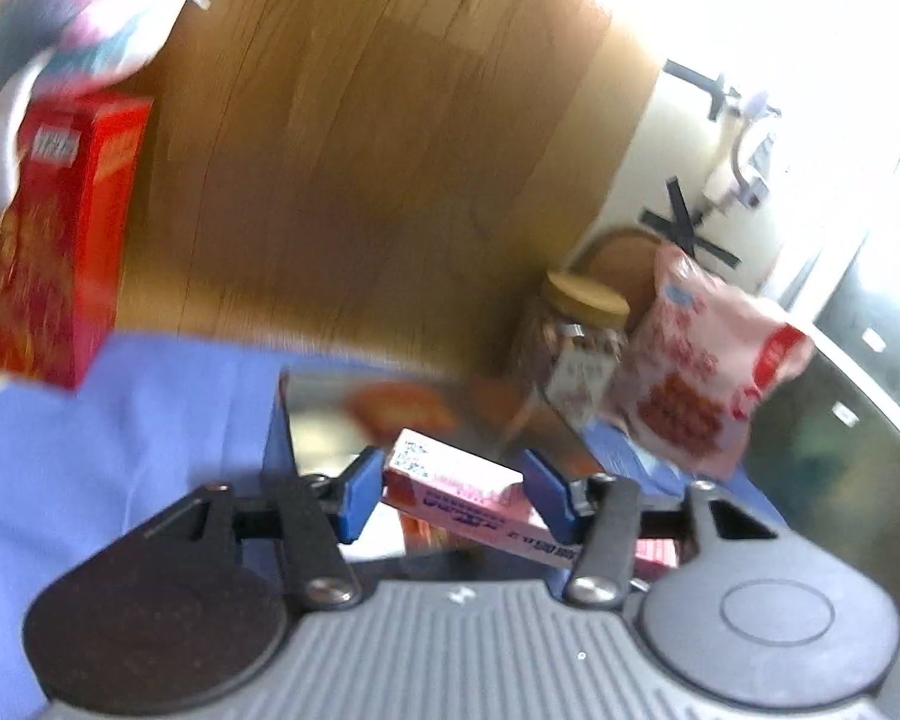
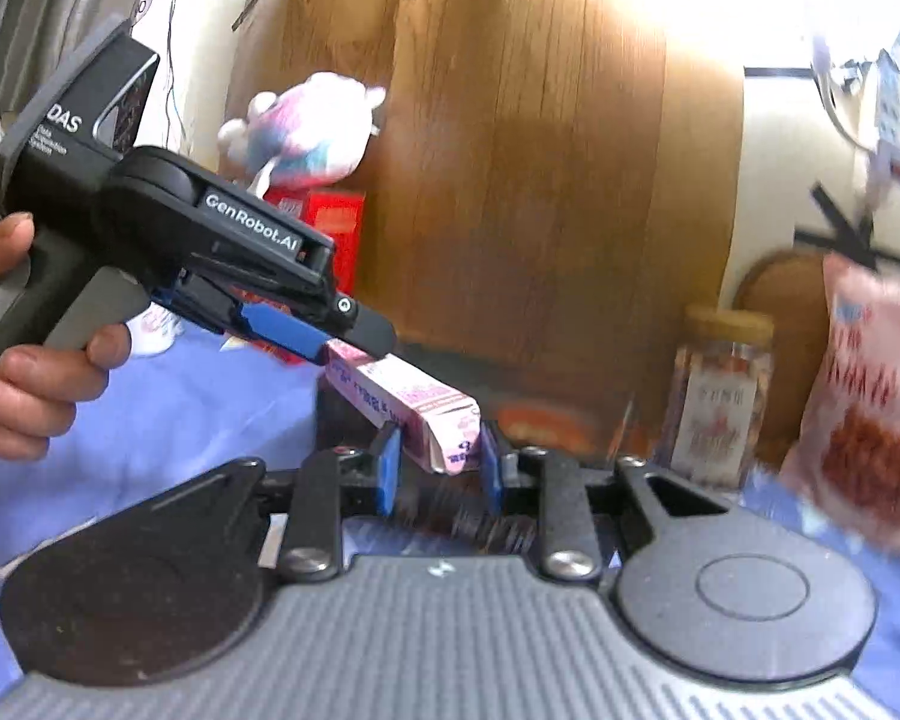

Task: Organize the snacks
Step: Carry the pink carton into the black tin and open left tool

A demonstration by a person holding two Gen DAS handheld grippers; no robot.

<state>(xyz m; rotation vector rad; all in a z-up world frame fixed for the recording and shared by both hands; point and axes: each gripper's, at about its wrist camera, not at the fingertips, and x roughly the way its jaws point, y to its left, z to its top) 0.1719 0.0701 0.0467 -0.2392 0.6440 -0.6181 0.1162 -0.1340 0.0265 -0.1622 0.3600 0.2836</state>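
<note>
A long pink snack box (image 1: 468, 489) is held by both grippers above a shiny metal tray (image 1: 318, 408). My left gripper (image 1: 453, 495) is shut on one end of it, blue pads on both sides. In the right wrist view the same box (image 2: 402, 402) slants from the left gripper (image 2: 324, 348) down to my right gripper (image 2: 435, 465), which is shut on its other end. A red box (image 1: 48, 240), a lidded jar (image 1: 576, 348) and a pink snack bag (image 1: 702, 372) stand around.
A blue cloth (image 1: 120, 450) covers the table. A wooden board (image 2: 510, 150) leans on the back wall. A plush toy (image 2: 306, 126) sits on the red box (image 2: 330, 228). The jar (image 2: 720, 396) and the bag (image 2: 870, 402) stand at the right.
</note>
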